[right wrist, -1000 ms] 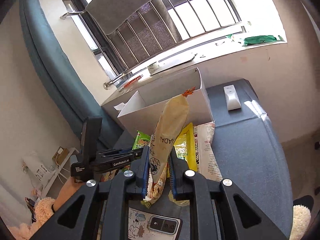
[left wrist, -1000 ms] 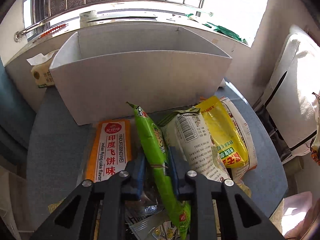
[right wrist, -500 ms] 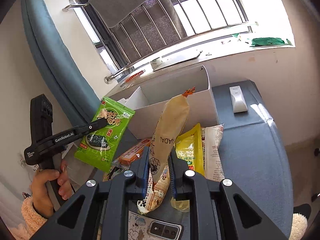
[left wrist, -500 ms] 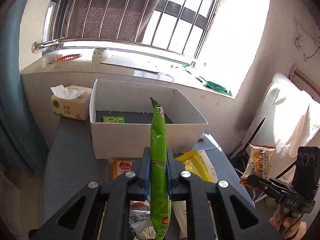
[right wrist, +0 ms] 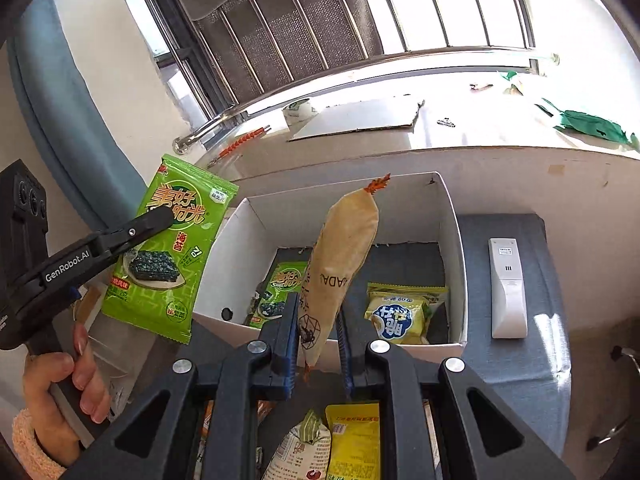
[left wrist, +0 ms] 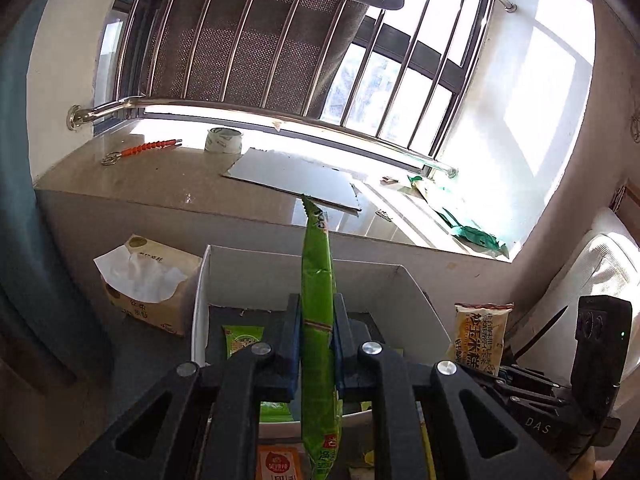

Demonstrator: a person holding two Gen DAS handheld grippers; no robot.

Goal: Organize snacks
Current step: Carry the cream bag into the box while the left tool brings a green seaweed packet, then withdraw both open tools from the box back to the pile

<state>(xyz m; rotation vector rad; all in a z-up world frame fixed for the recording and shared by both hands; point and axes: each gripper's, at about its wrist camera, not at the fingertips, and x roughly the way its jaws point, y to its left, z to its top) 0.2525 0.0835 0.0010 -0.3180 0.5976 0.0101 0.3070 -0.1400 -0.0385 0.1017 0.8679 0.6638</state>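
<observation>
1. Since a second ago you have lifted both packets off the pile and carried them up to the white box [right wrist: 452, 216]; the green seaweed packet [right wrist: 168, 248], which then lay among the snacks on the table, now hangs in the air to the left of the box.
2. Your left gripper [left wrist: 316, 344] is clenched on that green seaweed packet [left wrist: 318, 320], which the left wrist view shows edge-on, standing upright between the blue pads above the near wall of the white box [left wrist: 200, 300].
3. Your right gripper [right wrist: 318, 336] is clamped on a tan snack packet [right wrist: 344, 248], tilted with its orange crimped end up, over the near edge of the box.
4. In the left wrist view the tan snack packet [left wrist: 482, 336] shows face-on at the right, beside the box's right wall.
5. Inside the box lie a second green seaweed packet [right wrist: 282, 288] at the left and a yellow packet [right wrist: 400, 316] at the right.
6. A white remote [right wrist: 507, 288] lies on the grey table [right wrist: 536, 380] just right of the box; a tissue box [left wrist: 148, 284] stands to its left.
7. More snacks remain on the table below your grippers, among them a yellow bag [right wrist: 354, 440].
8. Your left hand [right wrist: 60, 392] grips the handle at the lower left of the right wrist view.
</observation>
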